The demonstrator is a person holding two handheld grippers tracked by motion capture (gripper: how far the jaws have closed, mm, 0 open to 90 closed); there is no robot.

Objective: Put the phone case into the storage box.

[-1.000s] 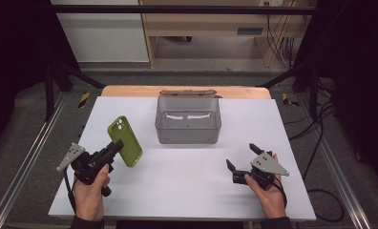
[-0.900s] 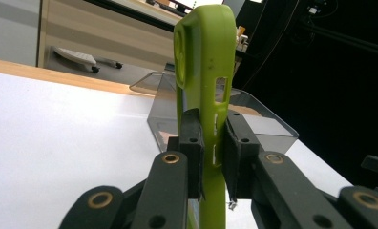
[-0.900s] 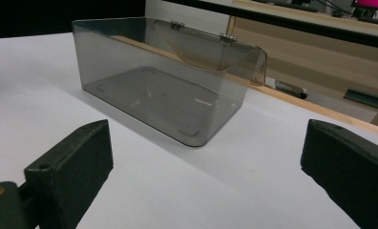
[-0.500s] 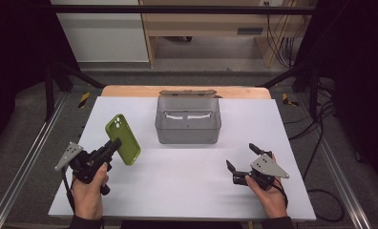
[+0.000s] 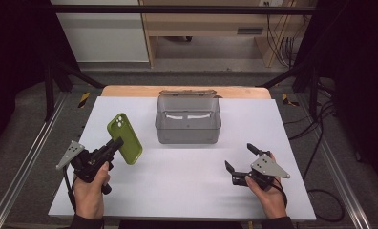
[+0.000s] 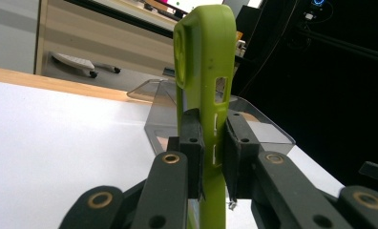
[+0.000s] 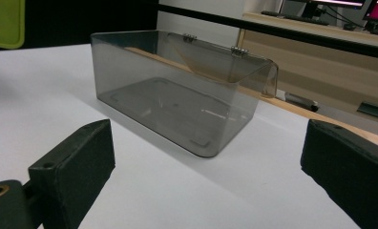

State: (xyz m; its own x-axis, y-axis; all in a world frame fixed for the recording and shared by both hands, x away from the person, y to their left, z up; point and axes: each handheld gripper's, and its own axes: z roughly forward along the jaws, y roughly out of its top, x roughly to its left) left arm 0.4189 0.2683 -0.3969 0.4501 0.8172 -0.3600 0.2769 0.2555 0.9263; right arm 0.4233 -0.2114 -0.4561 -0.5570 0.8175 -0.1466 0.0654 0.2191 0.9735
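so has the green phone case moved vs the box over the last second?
No. The green phone case sits clamped in the left gripper, left of the clear box, as before.

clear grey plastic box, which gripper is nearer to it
Left, though not by much. The left gripper, jaws shut on a green phone case, is off the front left corner of the clear grey plastic box. The right gripper is open, lower right of it.

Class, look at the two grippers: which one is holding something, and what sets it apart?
The left gripper: its jaws clamp the green phone case upright, while the right gripper stands open and empty.
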